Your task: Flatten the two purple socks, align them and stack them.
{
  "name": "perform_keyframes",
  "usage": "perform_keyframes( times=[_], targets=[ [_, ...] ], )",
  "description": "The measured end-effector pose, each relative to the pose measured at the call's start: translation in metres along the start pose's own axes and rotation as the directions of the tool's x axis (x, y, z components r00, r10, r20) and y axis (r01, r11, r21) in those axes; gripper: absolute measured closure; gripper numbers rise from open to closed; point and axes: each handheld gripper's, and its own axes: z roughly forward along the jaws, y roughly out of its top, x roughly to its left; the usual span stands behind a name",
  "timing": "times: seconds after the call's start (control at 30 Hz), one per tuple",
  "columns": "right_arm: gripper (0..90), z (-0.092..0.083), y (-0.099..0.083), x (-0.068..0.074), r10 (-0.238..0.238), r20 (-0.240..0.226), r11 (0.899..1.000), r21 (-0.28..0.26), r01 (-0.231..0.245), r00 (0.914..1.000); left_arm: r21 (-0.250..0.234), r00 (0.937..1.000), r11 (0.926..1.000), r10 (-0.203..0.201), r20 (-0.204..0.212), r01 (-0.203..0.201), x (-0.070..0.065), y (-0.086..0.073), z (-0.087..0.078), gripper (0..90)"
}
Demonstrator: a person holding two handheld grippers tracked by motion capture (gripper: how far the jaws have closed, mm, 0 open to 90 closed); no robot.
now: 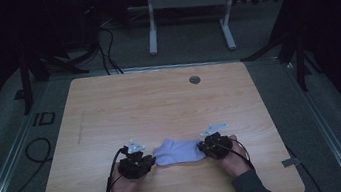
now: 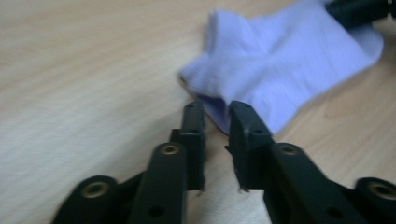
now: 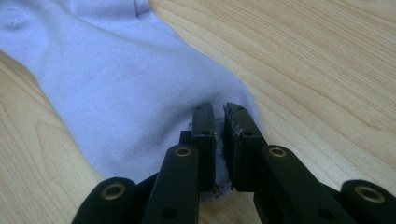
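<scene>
A pale lilac knitted sock (image 1: 180, 151) lies flat near the near edge of the light wooden desk (image 1: 159, 102). The right gripper (image 3: 219, 114) pinches its end; the left gripper (image 2: 215, 112), jaws slightly parted, seems to have released its cuff.

The sock (image 3: 116, 84) was soft, pale lilac knitted cloth, finely ribbed and matt. The table (image 1: 159, 102) looked like light wood with a smooth, faintly sheened grain. The right gripper (image 3: 219, 116) had matt black plastic jaws with brass-coloured metal rivets.
</scene>
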Motion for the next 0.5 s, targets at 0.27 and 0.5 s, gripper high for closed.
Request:
perform_keyframes(
  times=[0.27,0.5],
  targets=[
    [82.4,0.0,-0.002,0.001,0.003,0.007,1.0,-0.016,-0.003,1.0,-0.079,0.9899,0.988,0.136,0.039,-0.133,-0.023,0.011,0.011,72.1],
    [81.3,0.0,-0.004,0.001,-0.004,0.012,1.0,-0.028,0.004,0.9999,-0.023,0.988,0.9879,0.154,0.013,-0.153,-0.025,0.004,0.027,73.3]
  ],
)
